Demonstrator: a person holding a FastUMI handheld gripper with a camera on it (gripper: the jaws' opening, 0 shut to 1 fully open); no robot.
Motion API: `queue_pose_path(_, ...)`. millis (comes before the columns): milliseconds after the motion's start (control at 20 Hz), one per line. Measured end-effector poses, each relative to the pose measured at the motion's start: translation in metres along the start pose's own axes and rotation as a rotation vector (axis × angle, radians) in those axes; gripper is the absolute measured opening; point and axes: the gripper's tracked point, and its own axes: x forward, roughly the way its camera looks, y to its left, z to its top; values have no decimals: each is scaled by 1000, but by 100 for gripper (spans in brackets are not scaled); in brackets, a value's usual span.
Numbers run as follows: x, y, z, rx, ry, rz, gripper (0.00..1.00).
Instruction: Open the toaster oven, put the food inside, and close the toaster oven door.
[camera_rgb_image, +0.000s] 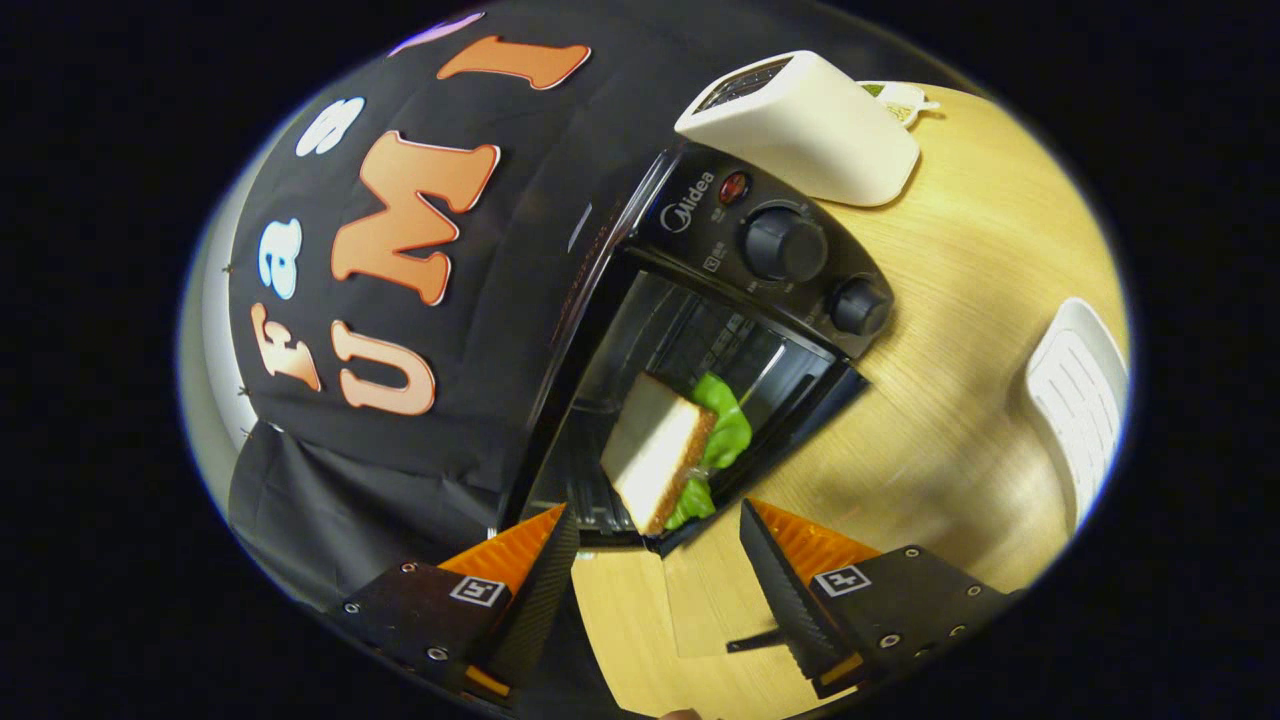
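1. Progress: toaster oven (700, 300) door (790, 440) down and open; sandwich (665, 455) already in the cavity mouth, on or just above the rack, exact contact not clear. Judged two of three steps done; closing the door left.
2. Wooden table (980, 300): pale, smooth, fine grain, glossy patch near the oven.
3. Oven body: black, boxy, glossy; two round ribbed knobs (785, 243) and a small red lamp (734, 187) on the panel. Glass door, dark frame.
4. White toaster (810, 120) at 12 o'clock of the oven: matte, rounded corners, slotted top.
5. White ribbed plastic item (1080, 400) at 3 o'clock: identity unclear.
6. Sandwich: square white bread, brown crust, crinkled green lettuce, at 12 o'clock of the gripper (660, 560).
7. Claw spread wide, holding nothing; black ridged pads, orange backing.
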Motion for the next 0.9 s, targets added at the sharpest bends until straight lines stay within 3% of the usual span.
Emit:
queue_pose_path(500,-66,-89,-67,-407,270,-197,97)
queue_pose_path(900,-58,-142,-88,-714,377,-331,97)
